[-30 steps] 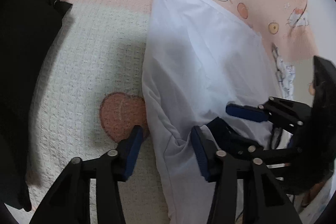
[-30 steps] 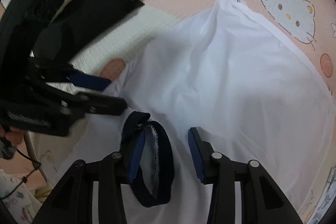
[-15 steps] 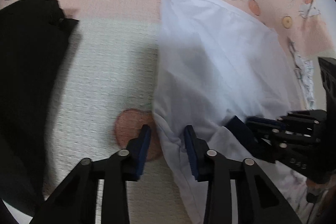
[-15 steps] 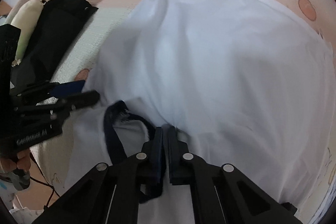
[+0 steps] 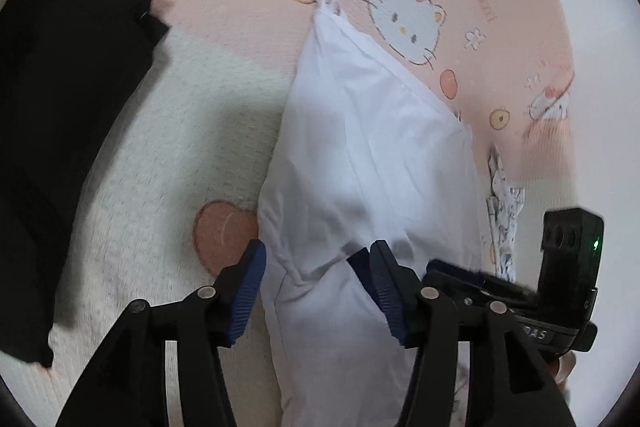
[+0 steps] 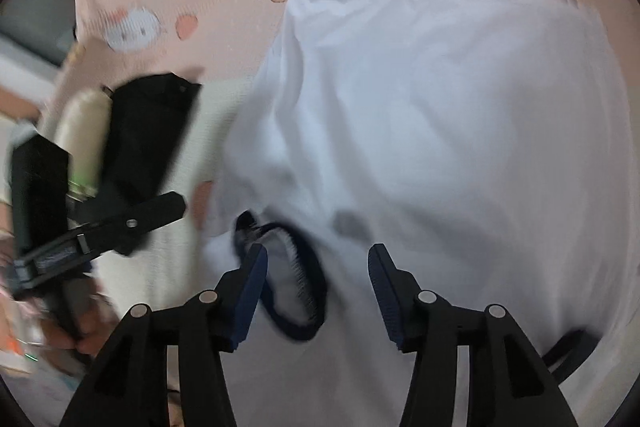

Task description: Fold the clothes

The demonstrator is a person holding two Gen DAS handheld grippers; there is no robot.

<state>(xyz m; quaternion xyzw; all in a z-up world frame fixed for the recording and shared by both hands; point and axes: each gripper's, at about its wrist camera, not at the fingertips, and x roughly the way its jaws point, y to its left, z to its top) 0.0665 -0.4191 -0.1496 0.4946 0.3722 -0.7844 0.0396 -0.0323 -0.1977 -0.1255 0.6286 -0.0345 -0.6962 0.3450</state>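
A white T-shirt (image 5: 372, 163) with a dark navy collar (image 6: 304, 291) lies folded over on the bed; it fills most of the right wrist view (image 6: 440, 131). My left gripper (image 5: 316, 279) is open, its jaws either side of the shirt's near left edge. My right gripper (image 6: 318, 279) is open over the collar end, with the collar just inside its left finger. The right gripper also shows at the right of the left wrist view (image 5: 480, 279), and the left gripper shows at the left of the right wrist view (image 6: 120, 227).
A black garment (image 5: 60, 115) lies folded at the left on a cream knitted blanket (image 5: 160, 163). A pink cartoon-cat sheet (image 5: 400, 7) covers the far side. A cream bundle (image 6: 80, 131) lies beside the black garment. A patterned cloth (image 5: 504, 211) hangs at the right bed edge.
Both grippers closed half a second ago, the right one on the shirt near the collar, and both have now opened again. The shirt lies lower and flatter.
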